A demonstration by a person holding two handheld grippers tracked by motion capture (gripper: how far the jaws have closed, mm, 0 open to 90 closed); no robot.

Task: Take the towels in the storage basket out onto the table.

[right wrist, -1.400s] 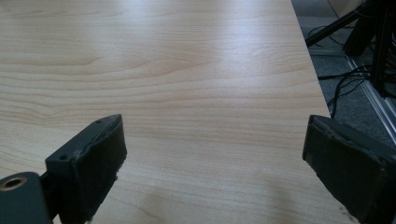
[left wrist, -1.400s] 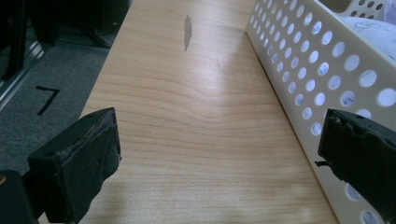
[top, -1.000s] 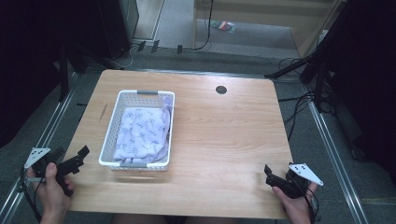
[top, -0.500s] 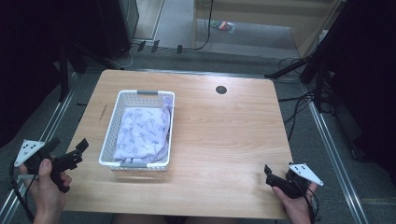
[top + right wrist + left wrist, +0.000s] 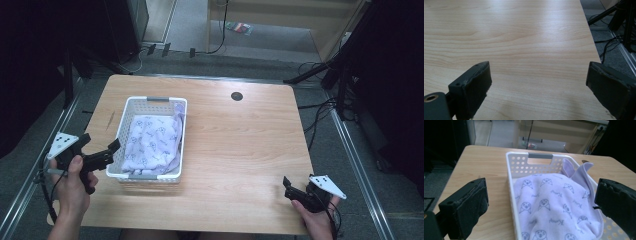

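The left gripper (image 5: pixel 100 156) is held in the person's left hand (image 5: pixel 75 182) at the near left corner of the table (image 5: pixel 240 145), its jaws spread wide apart with nothing between them and aimed toward the white basket (image 5: pixel 131 111) just beside it on the right. In the left gripper view the two black jaws frame that basket (image 5: pixel 511 185) from its near left side, one jaw over bare wood to the left of the rim, the other over the basket's right part. Inside the basket lies a pale lilac cloth (image 5: pixel 152 142) printed with small animal faces; it is bunched up, covers most of the bottom, and one corner (image 5: pixel 579 170) rises against the far right wall. The basket sits on the left half of the table, with a grey handle (image 5: pixel 157 99) on its far end. The right gripper (image 5: pixel 295 190), in the right hand (image 5: pixel 315 215), rests low at the near right edge, well apart from the basket; its jaws are likewise wide apart over bare wood. A small dark round hole (image 5: pixel 236 96) lies toward the far side of the table.
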